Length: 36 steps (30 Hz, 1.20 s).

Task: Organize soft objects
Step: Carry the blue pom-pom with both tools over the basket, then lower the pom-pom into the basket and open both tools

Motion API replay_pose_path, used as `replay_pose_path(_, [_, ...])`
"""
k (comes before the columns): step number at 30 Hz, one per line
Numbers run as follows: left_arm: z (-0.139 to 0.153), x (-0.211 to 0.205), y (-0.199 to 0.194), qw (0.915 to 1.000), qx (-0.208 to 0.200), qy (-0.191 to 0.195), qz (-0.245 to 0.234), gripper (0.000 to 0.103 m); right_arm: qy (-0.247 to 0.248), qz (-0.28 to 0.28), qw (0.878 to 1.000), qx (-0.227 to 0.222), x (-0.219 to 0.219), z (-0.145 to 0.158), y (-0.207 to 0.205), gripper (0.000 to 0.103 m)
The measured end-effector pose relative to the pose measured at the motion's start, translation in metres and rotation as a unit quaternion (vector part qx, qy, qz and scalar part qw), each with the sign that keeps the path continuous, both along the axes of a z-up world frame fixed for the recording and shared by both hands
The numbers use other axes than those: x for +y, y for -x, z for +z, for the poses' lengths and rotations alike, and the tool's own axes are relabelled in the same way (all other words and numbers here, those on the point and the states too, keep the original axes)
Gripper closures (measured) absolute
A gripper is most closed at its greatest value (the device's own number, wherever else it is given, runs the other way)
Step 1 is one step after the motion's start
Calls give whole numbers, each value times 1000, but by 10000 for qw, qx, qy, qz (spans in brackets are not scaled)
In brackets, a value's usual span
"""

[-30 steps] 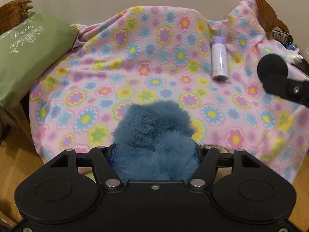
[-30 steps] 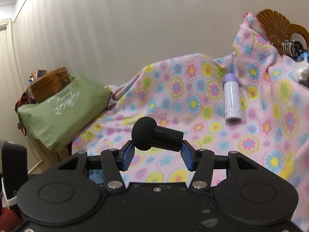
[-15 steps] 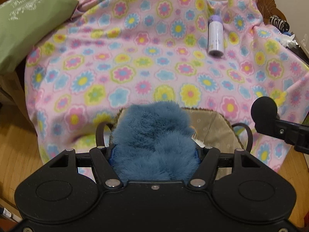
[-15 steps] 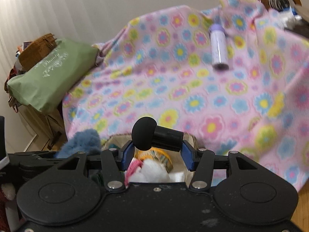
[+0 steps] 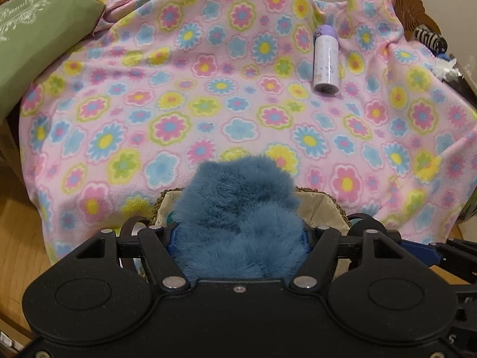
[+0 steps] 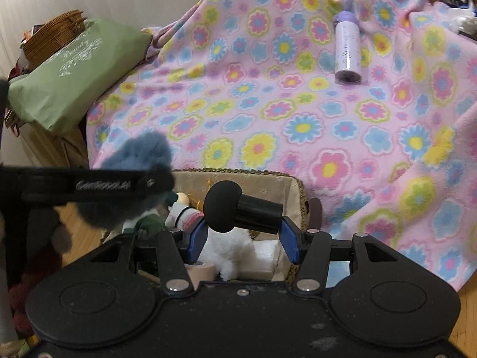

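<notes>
A fluffy blue plush toy (image 5: 238, 208) fills my left gripper (image 5: 238, 238), whose blue pads press its sides while the jaws are opening. It hangs over the left end of a cloth-lined wicker basket (image 5: 322, 205). My right gripper (image 6: 241, 235) is shut on a black cylinder with a round foam head (image 6: 238, 208), held crosswise above the same basket (image 6: 295, 197). A white plush (image 6: 232, 250), a small doll and a tape roll lie inside. In the right wrist view the blue plush (image 6: 137, 155) and the left gripper (image 6: 155, 183) show at the left.
A pink flowered fleece blanket (image 5: 208, 89) covers the furniture behind the basket, with a purple-capped bottle (image 5: 326, 59) lying on it. A green pillow (image 6: 74, 71) and a brown wicker basket (image 6: 50, 35) sit at the far left. Wooden floor shows below.
Both grippers tipped downward and sank, the right one more. The lined basket came into view under them, and the blue plush and the black piece now hang over it.
</notes>
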<state>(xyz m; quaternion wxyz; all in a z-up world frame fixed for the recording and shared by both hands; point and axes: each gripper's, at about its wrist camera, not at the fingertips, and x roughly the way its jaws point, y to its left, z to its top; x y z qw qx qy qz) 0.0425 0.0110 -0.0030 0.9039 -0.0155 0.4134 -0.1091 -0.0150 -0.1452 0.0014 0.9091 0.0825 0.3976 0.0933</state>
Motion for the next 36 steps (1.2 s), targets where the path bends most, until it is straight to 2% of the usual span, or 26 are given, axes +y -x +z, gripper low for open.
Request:
replay_pose_path(9, [-19,1,-7,9993,359,-51,14,38,60,-102,9999,-50,-1,1,-8,51])
replay_pose_path(12, [-20,1,-5,9993,361,-76,-12,29,61,-116,9999,-55,0,1,-8,51])
replay_pose_path(25, [-20,6,-1,9993,373,-17,25,27,-25,-375,9993,-91,-7,3,-5,50])
replay_pose_path(30, [-16,7,6,9994,248,-163,150,27,34,-441,9990,-120,-6,2,-3,43])
replay_pose_path(32, [-13,8,9,9995,166,-210,178,24,38,-472,9988,-126,-6,2,-3,40])
replay_pose_path(34, [-10,8,12,9995,69,-241,204,15,53,-507,9986,-134,-6,3,-3,36])
replay_pose_path(36, [-8,8,15,9993,2,-287,219,15,75,-553,9983,-152,-7,3,-2,29])
